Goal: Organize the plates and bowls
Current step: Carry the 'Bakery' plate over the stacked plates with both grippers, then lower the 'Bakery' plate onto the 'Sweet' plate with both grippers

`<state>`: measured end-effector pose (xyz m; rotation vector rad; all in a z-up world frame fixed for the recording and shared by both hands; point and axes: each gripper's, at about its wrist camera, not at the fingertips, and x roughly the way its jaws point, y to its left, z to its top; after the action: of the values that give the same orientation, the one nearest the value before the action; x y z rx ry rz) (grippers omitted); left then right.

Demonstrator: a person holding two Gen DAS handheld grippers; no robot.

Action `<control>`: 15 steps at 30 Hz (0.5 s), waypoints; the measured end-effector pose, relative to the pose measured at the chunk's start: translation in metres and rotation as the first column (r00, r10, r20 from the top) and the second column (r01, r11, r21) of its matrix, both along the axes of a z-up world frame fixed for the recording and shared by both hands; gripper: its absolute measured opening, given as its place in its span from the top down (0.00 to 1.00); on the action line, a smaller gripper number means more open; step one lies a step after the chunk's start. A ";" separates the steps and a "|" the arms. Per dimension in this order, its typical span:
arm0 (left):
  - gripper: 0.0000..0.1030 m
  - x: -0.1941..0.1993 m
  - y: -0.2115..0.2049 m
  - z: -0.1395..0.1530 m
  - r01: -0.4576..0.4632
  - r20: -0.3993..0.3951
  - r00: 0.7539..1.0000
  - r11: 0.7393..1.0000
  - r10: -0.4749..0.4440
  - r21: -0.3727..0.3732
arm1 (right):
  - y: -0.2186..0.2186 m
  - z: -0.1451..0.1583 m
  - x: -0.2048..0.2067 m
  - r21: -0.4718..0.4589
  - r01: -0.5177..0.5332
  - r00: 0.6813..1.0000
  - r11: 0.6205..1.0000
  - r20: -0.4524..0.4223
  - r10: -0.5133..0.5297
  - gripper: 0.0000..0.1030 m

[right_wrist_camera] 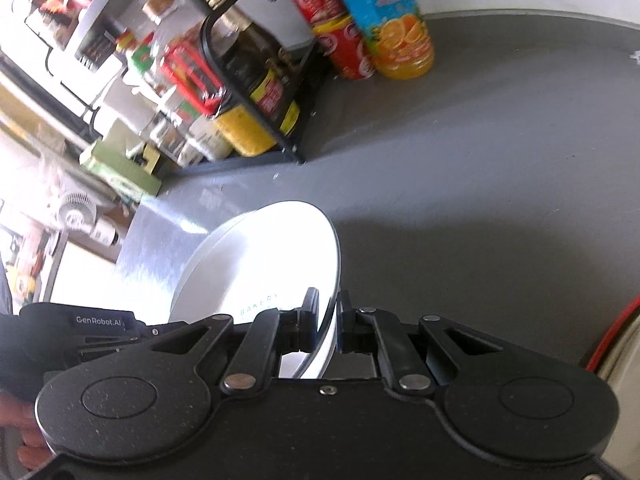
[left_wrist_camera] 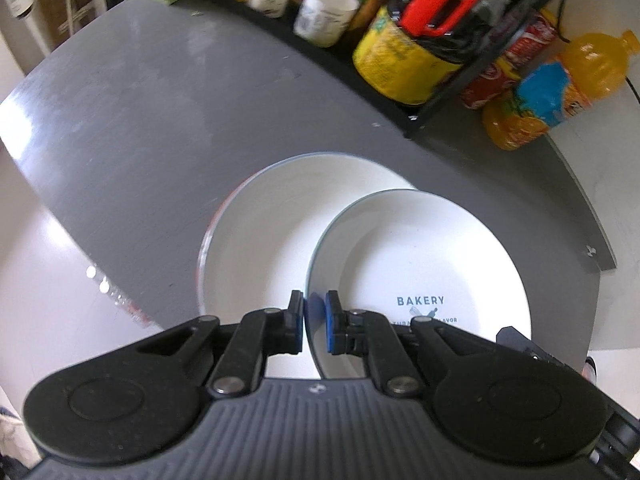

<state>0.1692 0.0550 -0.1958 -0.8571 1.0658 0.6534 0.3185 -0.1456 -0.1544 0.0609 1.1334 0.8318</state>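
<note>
I see grey surface (left_wrist_camera: 140, 112); black wire rack (left_wrist_camera: 404, 114) of bottles at back, cola bottle (right_wrist_camera: 340, 36) and orange juice bottle (left_wrist_camera: 560, 88) just beside it, larger white plate (left_wrist_camera: 260, 232) flat in front.

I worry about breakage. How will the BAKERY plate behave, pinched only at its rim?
The BAKERY plate looks glazed, so probably slippery and brittle. Both tongs, left and right, clamp its thin rim, so it may pivot above the larger plate.

"BAKERY" stands in grey-blue letters on the white round plate (left_wrist_camera: 420, 264) at lower right; "GenRobot.AI" on the black gripper housing (right_wrist_camera: 80, 322) at lower left.
</note>
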 end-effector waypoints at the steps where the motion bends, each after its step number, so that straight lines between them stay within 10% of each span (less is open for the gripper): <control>1: 0.92 -0.003 0.000 -0.002 -0.006 -0.004 1.000 1.000 0.006 -0.001 | 0.002 -0.002 -0.002 -0.004 -0.005 1.000 1.000 -0.002 0.005 0.92; 15: 0.92 -0.024 0.005 -0.029 -0.051 -0.035 0.998 0.999 0.050 -0.007 | 0.018 -0.019 -0.015 -0.058 -0.048 0.999 0.997 0.001 0.048 0.92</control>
<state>0.1451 0.0599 -0.2246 -0.8851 1.0812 0.7087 0.3039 -0.1278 -0.1734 -0.0155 1.1593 0.8407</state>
